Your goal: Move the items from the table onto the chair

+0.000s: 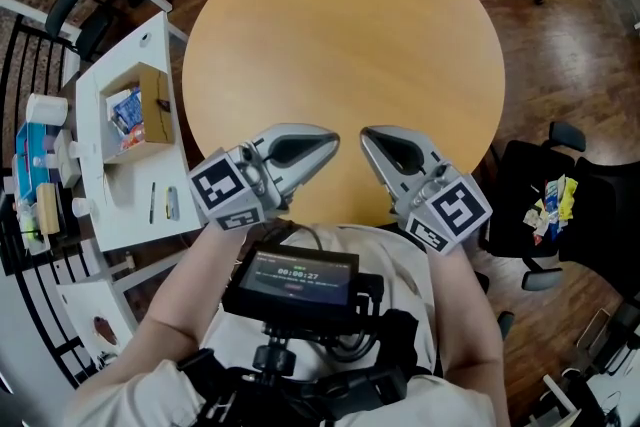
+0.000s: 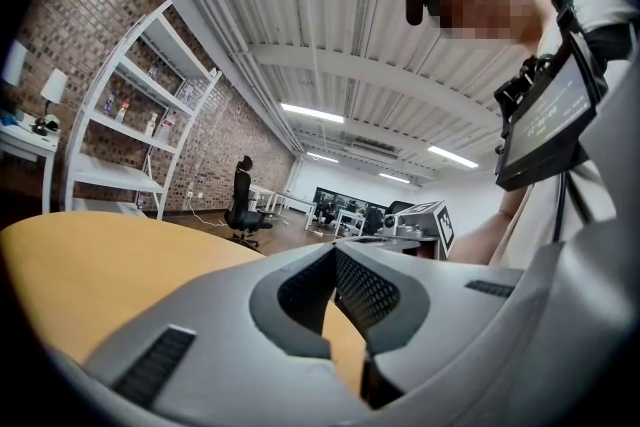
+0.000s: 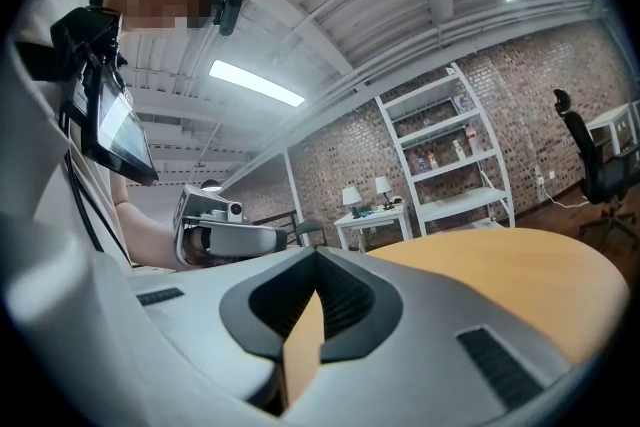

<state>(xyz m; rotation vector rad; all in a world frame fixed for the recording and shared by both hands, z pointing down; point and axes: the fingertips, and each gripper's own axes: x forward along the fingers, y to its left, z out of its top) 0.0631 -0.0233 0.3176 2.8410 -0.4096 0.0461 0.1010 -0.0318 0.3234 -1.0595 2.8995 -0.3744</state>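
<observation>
The round wooden table (image 1: 345, 35) carries nothing on its top. Both grippers rest at its near edge, tips pointing at each other. My left gripper (image 1: 333, 141) is shut, jaw tips meeting with nothing between them, as the left gripper view also shows (image 2: 335, 251). Facing it a short gap away, my right gripper (image 1: 365, 135) is likewise shut and holds nothing (image 3: 318, 257). A black chair (image 1: 515, 177) stands right of the table with several colourful packets (image 1: 550, 200) lying on its seat.
A white side table (image 1: 110, 175) stands to the left with an open cardboard box (image 1: 140, 105) and pens on it. Bottles and cartons sit on a rack at the far left (image 1: 35, 175). A screen device (image 1: 295, 277) hangs at the person's chest. Other office chairs stand around on the wooden floor.
</observation>
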